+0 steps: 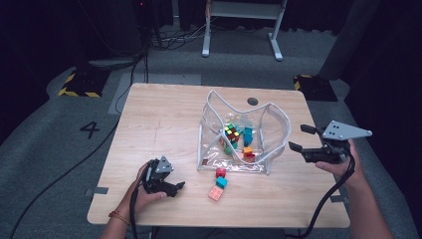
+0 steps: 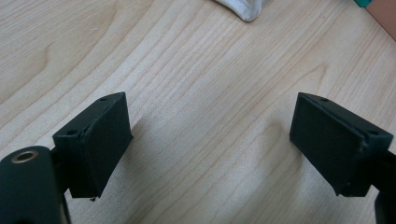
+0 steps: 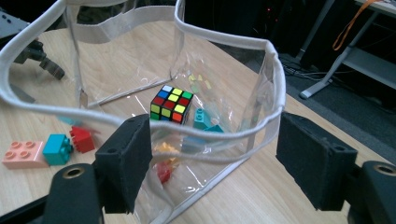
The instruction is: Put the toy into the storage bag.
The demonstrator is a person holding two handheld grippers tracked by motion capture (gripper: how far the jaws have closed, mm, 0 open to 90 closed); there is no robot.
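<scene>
**Packing toy blocks into a see-through bag**

Resting at the left side of the wooden table (image 1: 149, 119), the left gripper (image 1: 175, 187) sits low in the person's left hand (image 1: 144, 195). In the left gripper view its two black jaws stand wide apart, with only bare wood between them. It holds nothing. A white corner of the bag shows at the top of that view.

Just to the right of it, three blocks lie on the table in front of the bag. The pink block (image 1: 216, 193) is nearest to the person. The teal block (image 1: 222, 182) touches it. The red block (image 1: 220, 172) sits right by the bag's front edge. In the right gripper view the three make a row, pink, teal, red.

In the middle of the table stands the clear bag (image 1: 271, 129) with a white rim. Its top is open. Inside it lies a colour cube (image 1: 231, 132) with red, yellow, green and blue squares. Near the cube are more blocks, an orange block (image 1: 248, 149) and a small red one below it, and some teal ones. They look blurry through the plastic.

At the right side, the right gripper (image 1: 301, 138) is held above the table edge in the person's right hand (image 1: 343, 167). It points at the bag and is close to it. Its jaws are open wide and hold nothing. In the right gripper view the bag's white rim (image 3: 224, 135) runs across the gap between the jaws, but the pads do not press on it.
</scene>
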